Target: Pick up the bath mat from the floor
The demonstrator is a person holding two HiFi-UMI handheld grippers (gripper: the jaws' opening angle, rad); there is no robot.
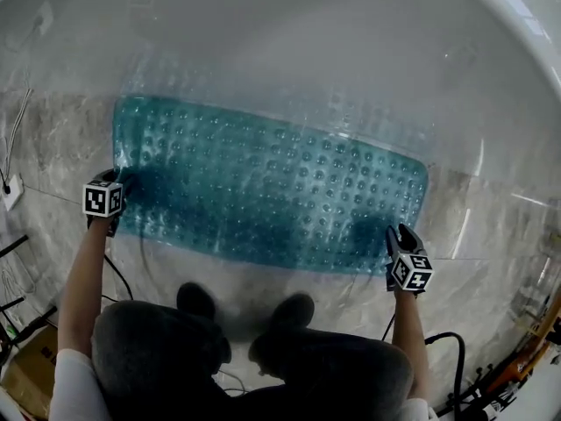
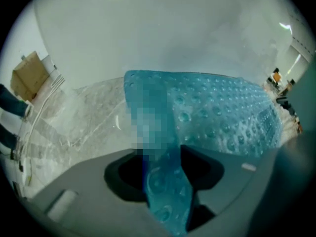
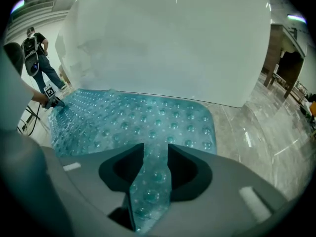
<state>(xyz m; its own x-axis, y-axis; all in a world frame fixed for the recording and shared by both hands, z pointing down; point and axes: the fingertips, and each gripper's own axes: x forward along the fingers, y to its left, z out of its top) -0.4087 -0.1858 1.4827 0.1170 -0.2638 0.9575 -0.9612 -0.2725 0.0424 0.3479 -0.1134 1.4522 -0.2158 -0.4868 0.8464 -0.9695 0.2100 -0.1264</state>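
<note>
The translucent teal plastic bath mat is patterned all over with regular rows of small round bubbles. Its colour deepens to a dark blue-green in the shaded patches along its near edge. The glossy stone floor is light grey with faint whitish veining. The smooth curved wall is plain white and carries a pale, washed-out mirror of the mat's bubbled pattern. The left gripper and right gripper have pale grey bodies with black jaw pads, and each bears a cube of black-and-white square markers. The person's trousers are dark grey, the shoes black, the sleeves white. The cardboard box is brown.
</note>
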